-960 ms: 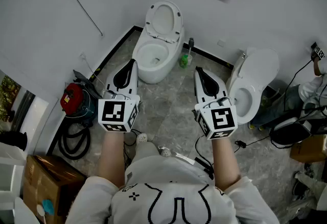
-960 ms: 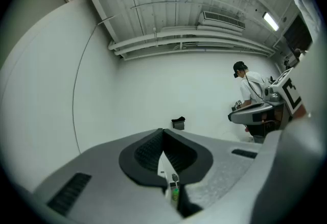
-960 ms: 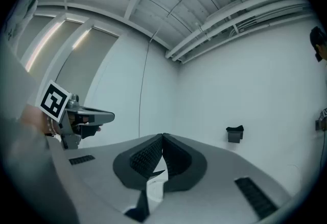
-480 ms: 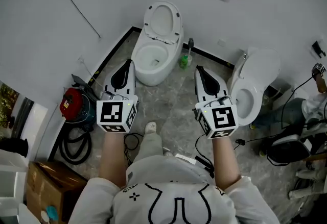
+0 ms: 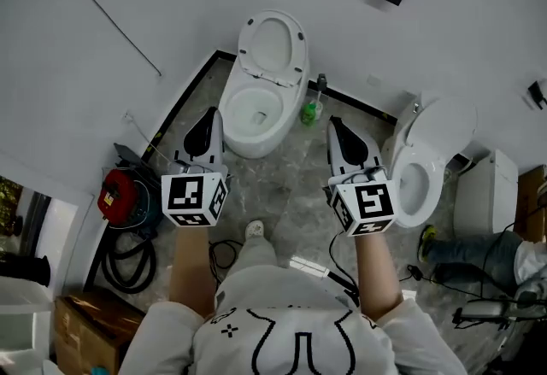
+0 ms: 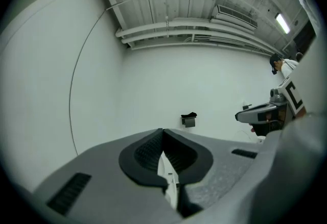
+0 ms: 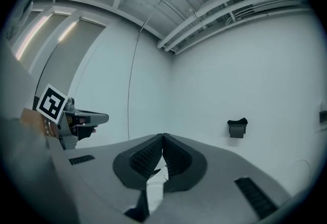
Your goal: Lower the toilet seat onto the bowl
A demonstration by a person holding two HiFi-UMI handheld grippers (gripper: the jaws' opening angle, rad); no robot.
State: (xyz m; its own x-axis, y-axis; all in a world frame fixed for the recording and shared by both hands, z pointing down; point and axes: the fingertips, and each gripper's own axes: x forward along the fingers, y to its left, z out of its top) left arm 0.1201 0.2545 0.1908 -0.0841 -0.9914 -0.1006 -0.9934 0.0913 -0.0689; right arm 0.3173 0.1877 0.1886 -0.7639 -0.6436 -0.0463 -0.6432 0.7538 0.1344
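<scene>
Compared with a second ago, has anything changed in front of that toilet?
The person has stepped closer to the toilet bowl. Nothing was taken or released: the left gripper and right gripper stay shut and empty, and the toilet seat stays raised.

Grey marbled floor (image 5: 286,185), left toilet (image 5: 255,104) and right toilet (image 5: 420,172) on it — green bottle (image 5: 310,112) between, red vacuum (image 5: 116,194) leftward

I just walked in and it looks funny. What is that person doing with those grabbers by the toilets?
A person stands facing a toilet, holding a left gripper and a right gripper out in front. Both are shut and empty, touching nothing. The toilet seat is up, not yet lowered onto the bowl.
</scene>
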